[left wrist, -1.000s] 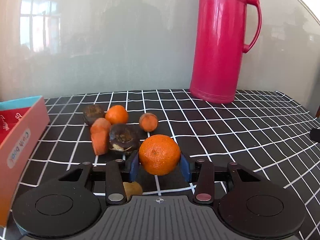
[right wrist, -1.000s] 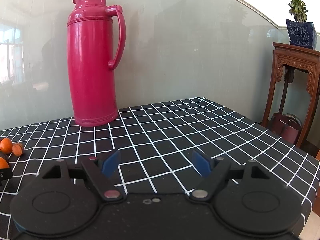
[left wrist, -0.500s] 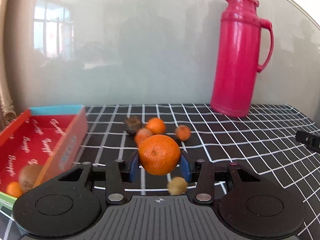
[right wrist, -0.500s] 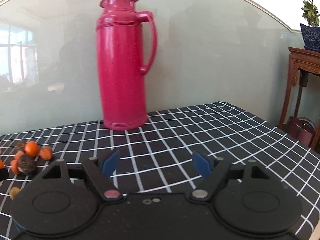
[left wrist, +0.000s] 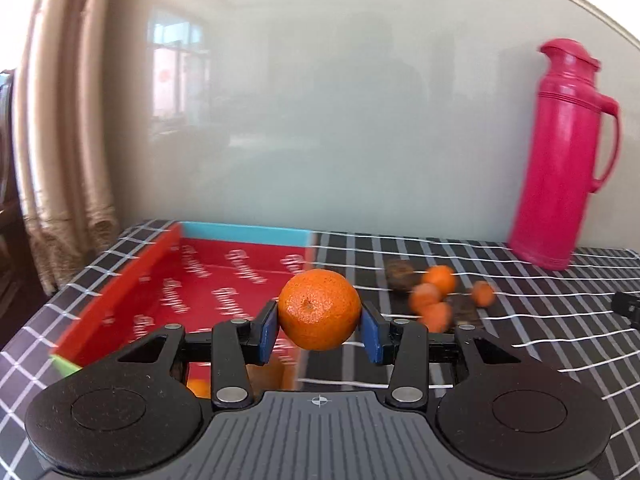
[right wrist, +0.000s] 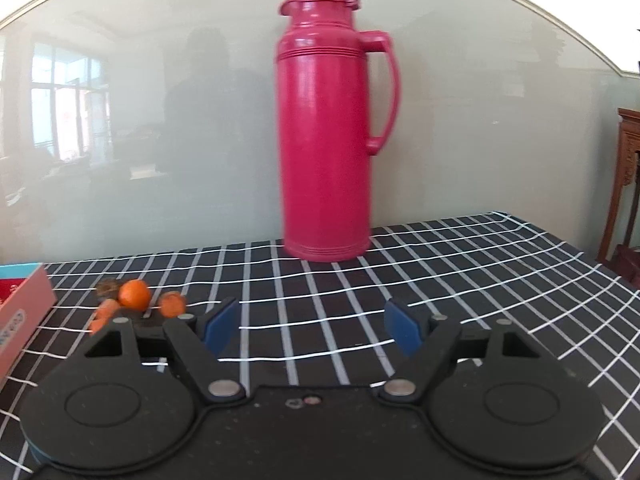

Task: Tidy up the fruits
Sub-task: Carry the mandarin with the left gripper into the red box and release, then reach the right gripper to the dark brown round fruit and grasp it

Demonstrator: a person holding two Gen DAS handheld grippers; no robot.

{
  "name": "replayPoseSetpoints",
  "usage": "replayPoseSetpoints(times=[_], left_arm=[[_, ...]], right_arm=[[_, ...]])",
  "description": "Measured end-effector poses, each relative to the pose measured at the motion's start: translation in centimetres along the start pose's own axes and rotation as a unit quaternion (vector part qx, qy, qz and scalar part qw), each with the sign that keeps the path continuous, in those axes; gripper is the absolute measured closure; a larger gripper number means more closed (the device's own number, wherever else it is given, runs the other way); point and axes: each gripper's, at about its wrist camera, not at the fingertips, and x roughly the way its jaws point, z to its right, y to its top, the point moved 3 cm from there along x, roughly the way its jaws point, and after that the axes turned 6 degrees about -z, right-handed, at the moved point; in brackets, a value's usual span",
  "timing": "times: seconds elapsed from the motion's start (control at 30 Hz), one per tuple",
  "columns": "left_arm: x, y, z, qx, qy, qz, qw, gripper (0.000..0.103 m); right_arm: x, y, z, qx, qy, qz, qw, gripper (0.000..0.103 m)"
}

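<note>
My left gripper (left wrist: 319,331) is shut on an orange mandarin (left wrist: 319,309) and holds it in the air at the right edge of a red box (left wrist: 208,280) with a blue far wall. Some orange fruit (left wrist: 199,387) lies in the box, mostly hidden behind my fingers. A cluster of small orange and dark fruits (left wrist: 436,294) lies on the table to the right of the box; it also shows in the right wrist view (right wrist: 134,294). My right gripper (right wrist: 314,326) is open and empty above the cloth, right of that cluster.
A tall pink thermos (right wrist: 328,140) stands at the back of the table by the pale wall; it also shows in the left wrist view (left wrist: 560,160). The table has a black cloth with white grid lines (right wrist: 440,280). A curtain (left wrist: 60,120) hangs at far left. A wooden stand (right wrist: 626,184) is at right.
My left gripper has carried the mandarin leftward from over the fruit cluster to the box's right edge. My right gripper has swung left, bringing the thermos to centre and the cluster into view.
</note>
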Motion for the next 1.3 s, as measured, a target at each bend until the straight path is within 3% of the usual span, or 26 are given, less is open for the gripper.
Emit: replayPoseSetpoints(times=[0.43, 0.57, 0.6, 0.63, 0.7, 0.8, 0.9, 1.03, 1.3], left_arm=[[1.8, -1.2, -8.2, -0.036, 0.071, -0.03, 0.9964, 0.06], [1.4, -1.3, -9.3, -0.042, 0.086, -0.018, 0.9952, 0.059], [1.3, -1.3, -9.5, -0.043, 0.089, -0.016, 0.995, 0.055], [1.2, -1.3, -9.5, -0.044, 0.089, -0.013, 0.995, 0.04], [0.7, -1.2, -9.2, -0.045, 0.095, 0.004, 0.9945, 0.024], [0.2, -0.8, -8.5, -0.038, 0.085, 0.012, 0.9956, 0.021], [-0.3, -0.7, -7.6, -0.035, 0.081, 0.03, 0.9956, 0.008], [-1.4, -0.4, -6.2, -0.02, 0.075, 0.061, 0.9951, 0.0], [-1.2, -0.6, -5.5, -0.009, 0.078, 0.057, 0.9953, 0.0]], right_arm=[[-0.3, -0.4, -6.1, -0.034, 0.039, 0.001, 0.999, 0.024], [-0.4, -0.5, -6.7, -0.036, 0.044, 0.003, 0.998, 0.024], [-0.4, -0.5, -6.8, -0.038, 0.044, 0.002, 0.998, 0.024], [-0.4, -0.6, -6.8, -0.039, 0.045, 0.001, 0.998, 0.024], [-0.3, -0.6, -6.8, -0.041, 0.046, 0.002, 0.998, 0.024], [-0.4, -0.7, -6.7, -0.047, 0.047, 0.003, 0.998, 0.023], [-0.4, -0.8, -6.4, -0.054, 0.044, 0.004, 0.998, 0.019], [-0.5, -0.9, -5.7, -0.055, 0.047, 0.007, 0.997, 0.019], [0.0, -1.0, -5.8, -0.062, 0.067, 0.003, 0.996, 0.017]])
